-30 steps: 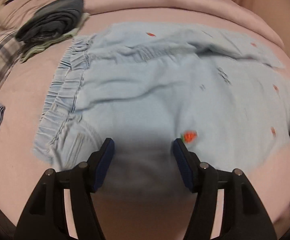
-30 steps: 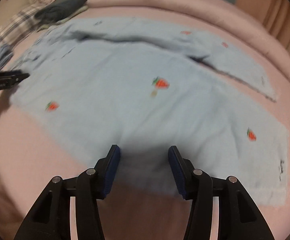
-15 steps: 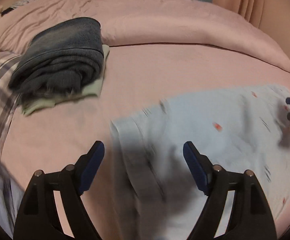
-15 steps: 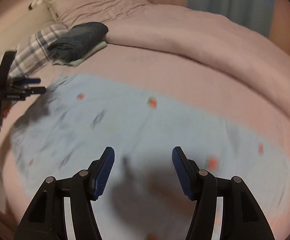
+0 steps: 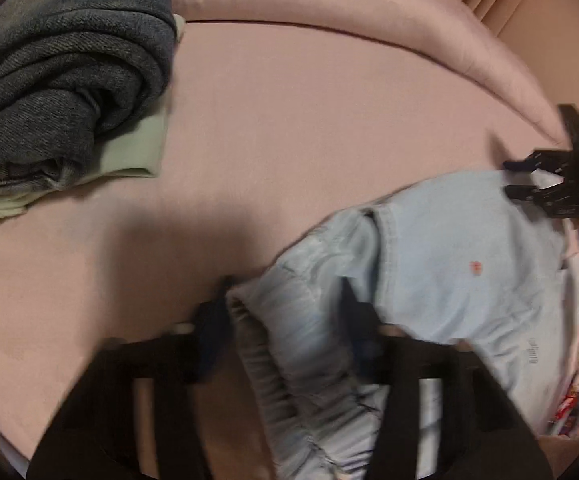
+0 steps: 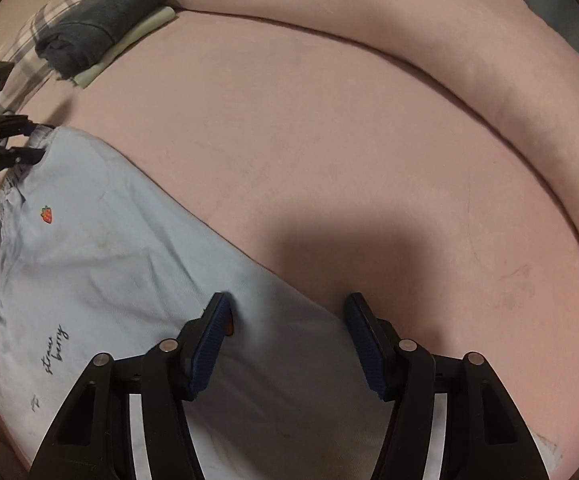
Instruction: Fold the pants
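Observation:
Light blue pants (image 6: 101, 276) with small strawberry prints lie on the pink bed, folded lengthwise. In the left wrist view the gathered waistband (image 5: 289, 328) sits between the jaws of my left gripper (image 5: 285, 320), which is open and blurred. My right gripper (image 6: 287, 316) is open over the far edge of the leg fabric, with cloth between its jaws. Each gripper shows in the other's view: the right gripper (image 5: 517, 178) at the pants' far end, the left gripper (image 6: 35, 140) at the waistband corner.
A folded dark grey garment (image 5: 61, 64) lies on a pale green one (image 5: 137, 148) at the back left, next to a plaid cloth (image 6: 41, 32). A rolled pink duvet (image 6: 409, 32) runs along the back of the pink bed sheet (image 6: 309, 160).
Both grippers moved down toward the near side of the bed. The pants went from spread wide to a narrower fold, and both now reach over the folded edge.

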